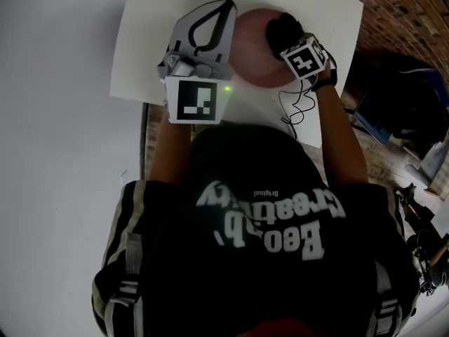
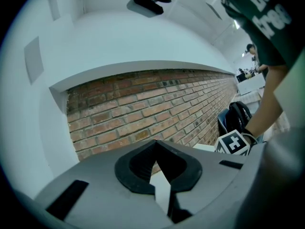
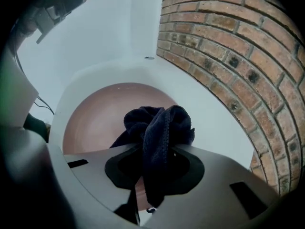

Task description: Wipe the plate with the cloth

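A pink plate point(image 1: 247, 56) lies on the white table point(image 1: 151, 48). A dark navy cloth point(image 1: 283, 28) rests bunched on the plate's right part. My right gripper point(image 1: 285, 39) is shut on that cloth. In the right gripper view the cloth point(image 3: 159, 123) hangs out of the right gripper point(image 3: 158, 149) over the plate point(image 3: 97, 120). My left gripper point(image 1: 224, 7) sits at the plate's left rim, its jaws shut. In the left gripper view the left gripper point(image 2: 155, 144) points at the brick wall with nothing seen between its pads.
A brick wall point(image 3: 248, 56) runs close behind the table on the right. A thin black cable point(image 1: 295, 107) loops near the table's front edge. Dark bags point(image 1: 403, 83) sit on the floor to the right. A white wall point(image 2: 57, 80) meets the bricks.
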The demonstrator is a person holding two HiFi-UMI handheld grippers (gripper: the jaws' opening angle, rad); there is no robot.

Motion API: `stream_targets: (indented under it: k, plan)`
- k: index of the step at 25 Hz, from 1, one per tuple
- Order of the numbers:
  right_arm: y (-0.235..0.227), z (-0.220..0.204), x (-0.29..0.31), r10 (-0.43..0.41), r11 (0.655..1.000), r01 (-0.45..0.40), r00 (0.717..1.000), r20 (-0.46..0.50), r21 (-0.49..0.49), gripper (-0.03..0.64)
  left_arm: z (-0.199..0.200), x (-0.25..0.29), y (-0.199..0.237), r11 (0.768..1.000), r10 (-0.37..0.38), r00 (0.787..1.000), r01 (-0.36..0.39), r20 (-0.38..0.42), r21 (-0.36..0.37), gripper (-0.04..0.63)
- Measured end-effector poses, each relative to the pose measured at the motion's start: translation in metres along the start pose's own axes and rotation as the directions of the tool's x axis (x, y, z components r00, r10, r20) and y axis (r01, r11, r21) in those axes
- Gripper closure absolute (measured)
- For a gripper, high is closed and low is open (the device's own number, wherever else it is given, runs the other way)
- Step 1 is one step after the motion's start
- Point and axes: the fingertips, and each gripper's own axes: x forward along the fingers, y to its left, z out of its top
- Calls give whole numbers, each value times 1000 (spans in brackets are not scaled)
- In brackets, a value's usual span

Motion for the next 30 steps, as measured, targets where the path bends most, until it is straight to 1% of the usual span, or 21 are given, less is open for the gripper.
stream_targets:
  k: [6,12,18,25,30]
  plan:
    - [8,23,8,4,1000,-4,1000,22,3,543,-9,-10,14,1000,5,1000,-5,-13,-6,597]
    - [28,46,14,29,1000,-29,999,45,1,543,-19,-19,33,1000,18,1000,-18,-17,-7,597]
    - [64,68,18,100,995,-100,992,80,-6,543,-26,-29,46,1000,16,1000,-16,-26,-11,597]
    - [101,81,20,205,978,-199,971,122,-54,543,-30,-23,45,1000,-1,1000,1,-26,-13,597]
    - [99,78,20,210,978,-206,970,122,-43,543,-31,-22,43,1000,-11,1000,10,-27,-14,597]
